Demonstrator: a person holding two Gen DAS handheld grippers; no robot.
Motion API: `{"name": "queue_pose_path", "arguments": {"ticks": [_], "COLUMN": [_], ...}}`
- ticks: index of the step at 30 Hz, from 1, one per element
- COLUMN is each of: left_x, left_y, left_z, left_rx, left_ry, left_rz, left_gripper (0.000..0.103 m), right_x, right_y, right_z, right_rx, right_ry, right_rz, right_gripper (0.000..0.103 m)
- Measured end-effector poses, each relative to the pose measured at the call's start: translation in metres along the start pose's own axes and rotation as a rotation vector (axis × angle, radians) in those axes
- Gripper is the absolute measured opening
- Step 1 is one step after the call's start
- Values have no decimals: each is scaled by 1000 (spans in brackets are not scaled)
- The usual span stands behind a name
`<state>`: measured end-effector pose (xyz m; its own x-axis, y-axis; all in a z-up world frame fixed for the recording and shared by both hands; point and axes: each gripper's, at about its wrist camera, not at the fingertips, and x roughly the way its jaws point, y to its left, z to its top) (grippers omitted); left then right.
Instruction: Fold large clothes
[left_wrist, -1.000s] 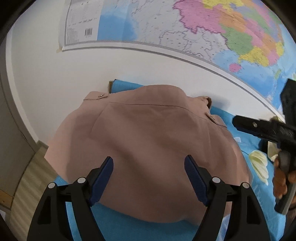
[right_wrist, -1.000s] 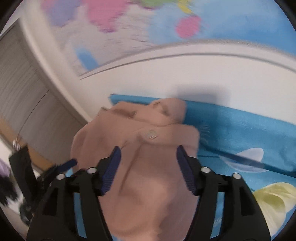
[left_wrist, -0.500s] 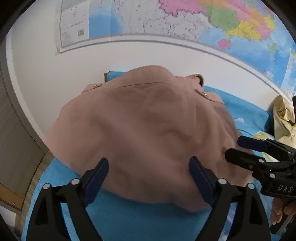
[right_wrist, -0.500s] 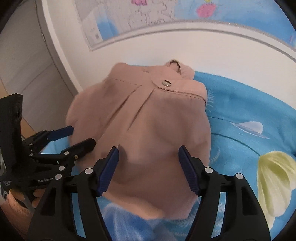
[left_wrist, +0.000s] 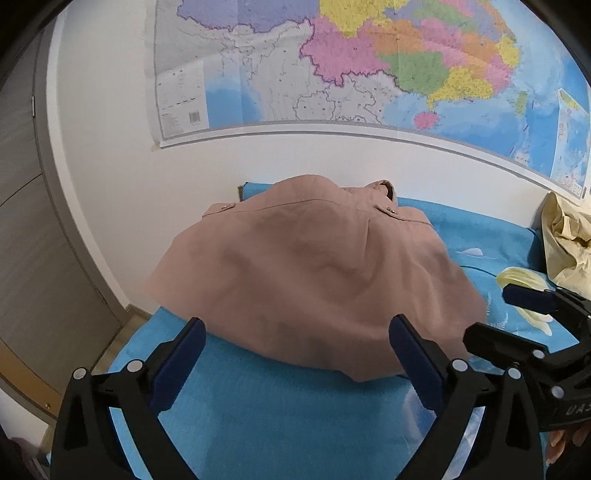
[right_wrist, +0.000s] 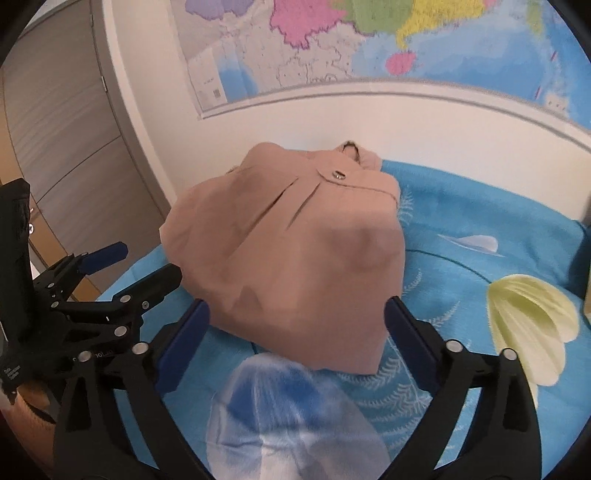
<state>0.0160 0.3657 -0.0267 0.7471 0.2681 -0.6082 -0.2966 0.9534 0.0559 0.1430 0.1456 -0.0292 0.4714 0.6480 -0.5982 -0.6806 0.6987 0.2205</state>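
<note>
A dusty-pink garment (left_wrist: 314, 273) lies folded in a rounded pile on the blue patterned bedsheet (left_wrist: 280, 417), collar end toward the wall. It also shows in the right wrist view (right_wrist: 295, 251). My left gripper (left_wrist: 295, 339) is open and empty, its fingers just short of the garment's near edge. My right gripper (right_wrist: 297, 325) is open and empty at the near edge too. The right gripper shows at the right of the left wrist view (left_wrist: 517, 317); the left gripper shows at the left of the right wrist view (right_wrist: 122, 266).
A large map (left_wrist: 369, 66) hangs on the white wall behind the bed. A cream-yellow cloth (left_wrist: 565, 243) lies at the far right. A grey wardrobe (right_wrist: 55, 122) stands left of the bed. The bed's left edge drops to a wooden floor (left_wrist: 110, 343).
Both grippers have pulled back from the garment toward me; one second ago their fingers lay over the cloth. The garment has settled flat on the sheet.
</note>
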Motion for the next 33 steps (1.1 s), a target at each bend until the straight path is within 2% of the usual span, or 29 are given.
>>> {"name": "queue_pose_path", "arguments": {"ticks": [11, 17, 33], "left_x": [-38, -57, -72], "left_y": [-6, -9, -18], "left_z": [-15, -24, -32], "left_rx": [-48, -57, -64], "left_ry": [-12, -20, -8], "left_rz": [55, 58, 53], "left_gripper": [96, 96, 96], "right_x": [-33, -46, -59], "right_y": [14, 23, 28], "right_z": [-23, -37, -55], "right_rx": [-18, -55, -59], "right_ry": [-37, -39, -35], "right_rz": [-19, -24, -27], "right_gripper": [97, 97, 97]}}
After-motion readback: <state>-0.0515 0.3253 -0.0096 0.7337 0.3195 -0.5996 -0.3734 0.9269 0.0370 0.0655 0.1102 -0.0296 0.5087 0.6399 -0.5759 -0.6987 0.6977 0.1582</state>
